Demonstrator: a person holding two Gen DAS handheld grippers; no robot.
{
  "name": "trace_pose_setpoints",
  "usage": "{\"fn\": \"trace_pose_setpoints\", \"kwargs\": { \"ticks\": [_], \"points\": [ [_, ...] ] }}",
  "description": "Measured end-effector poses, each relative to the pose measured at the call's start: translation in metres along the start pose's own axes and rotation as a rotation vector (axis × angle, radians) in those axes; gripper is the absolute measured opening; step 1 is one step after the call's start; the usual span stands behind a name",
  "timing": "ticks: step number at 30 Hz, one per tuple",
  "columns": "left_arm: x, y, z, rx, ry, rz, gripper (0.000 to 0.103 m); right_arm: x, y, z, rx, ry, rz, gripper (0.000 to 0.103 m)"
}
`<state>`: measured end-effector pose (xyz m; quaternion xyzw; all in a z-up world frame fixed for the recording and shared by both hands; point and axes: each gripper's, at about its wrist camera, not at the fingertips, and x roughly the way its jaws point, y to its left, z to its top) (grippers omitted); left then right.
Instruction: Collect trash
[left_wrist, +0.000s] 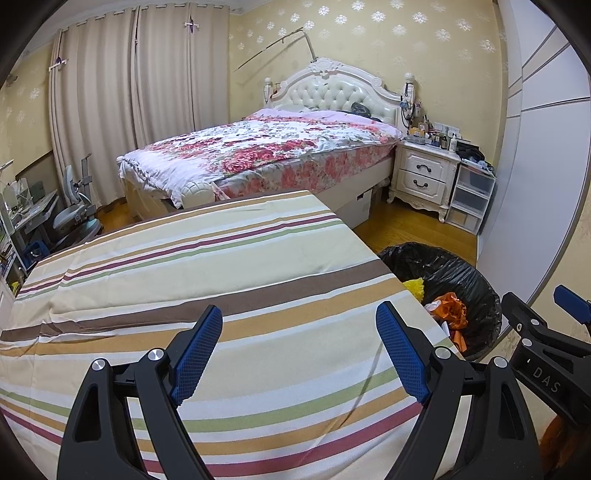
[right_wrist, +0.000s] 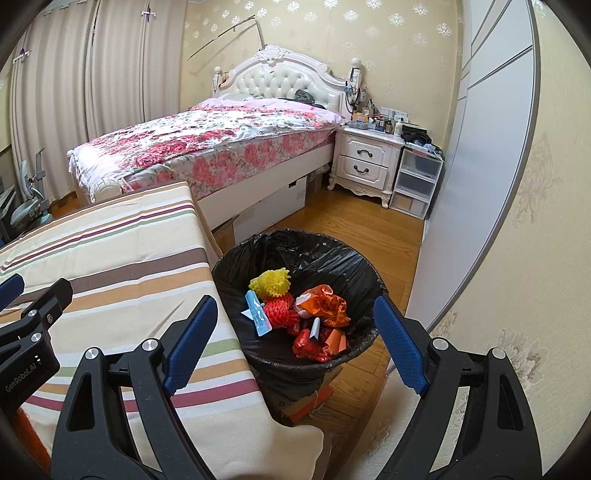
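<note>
Lined bin (right_wrist: 369, 273) w/ trash, right gripper (right_wrist: 295, 325) spread

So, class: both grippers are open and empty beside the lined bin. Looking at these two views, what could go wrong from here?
1. The bin stands tight against the striped cloth, so a careless swing of the right gripper could nudge or tip it.
2. The yellow foam net and orange wrapper look light and lie loose on the heap, so they might spill out if the bin is knocked.
3. The left gripper hangs low over the cloth and could snag it.
</note>
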<state>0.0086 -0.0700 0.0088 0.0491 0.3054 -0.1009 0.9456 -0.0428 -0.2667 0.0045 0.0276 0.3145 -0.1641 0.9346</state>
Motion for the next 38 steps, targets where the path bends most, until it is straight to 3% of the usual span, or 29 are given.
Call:
{"fn": "trace_pose_setpoints", "kwargs": {
  "ticks": [27, 33, 38],
  "points": [
    [-0.002, 0.001, 0.002, -0.017, -0.001, -0.005, 0.083, 0.0, 0.001, 0.0, -0.003, 0.003, 0.006, 0.084],
    [0.004, 0.012, 0.001, -0.018, 0.008, 0.046, 0.084, 0.004, 0.01, -0.004, -0.016, 0.01, 0.021, 0.084],
    [0.016, 0.048, -0.001, -0.061, 0.048, 0.104, 0.084, 0.007, 0.026, -0.002, -0.041, 0.022, 0.052, 0.084]
  ]
}}
